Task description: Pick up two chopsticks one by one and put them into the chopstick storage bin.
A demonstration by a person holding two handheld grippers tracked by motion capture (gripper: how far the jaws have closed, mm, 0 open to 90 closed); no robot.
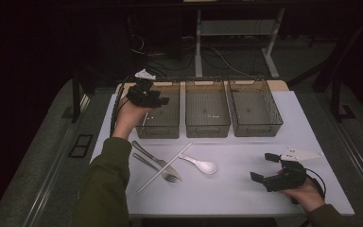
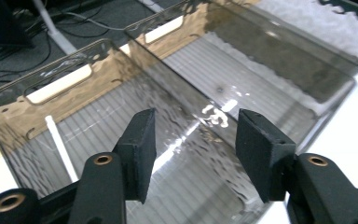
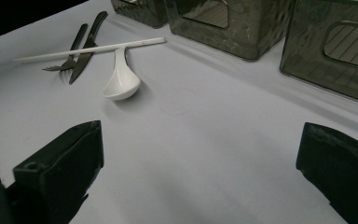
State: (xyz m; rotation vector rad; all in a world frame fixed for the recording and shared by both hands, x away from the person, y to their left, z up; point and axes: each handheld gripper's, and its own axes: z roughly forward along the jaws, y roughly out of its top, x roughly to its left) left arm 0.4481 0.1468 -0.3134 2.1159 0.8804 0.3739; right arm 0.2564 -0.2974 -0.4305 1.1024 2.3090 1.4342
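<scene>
Left gripper above the far-left smoked bin, jaws apart and empty; white chopstick lying inside on the ribbed floor. Right gripper resting near right, jaws wide, empty. Remaining: second chopstick, knife, fork, spoon. Best to clear the rim before reaching back, then grip the next piece mid-shaft.

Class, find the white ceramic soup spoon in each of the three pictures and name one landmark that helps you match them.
High view: white ceramic soup spoon at lower centre, on the white table, right of the fork and knife.
Left gripper view: the spoon is not in it.
Right gripper view: spoon at upper left, its handle under the long white chopstick.
Shared landmark: the smoky transparent plastic bins.
</scene>
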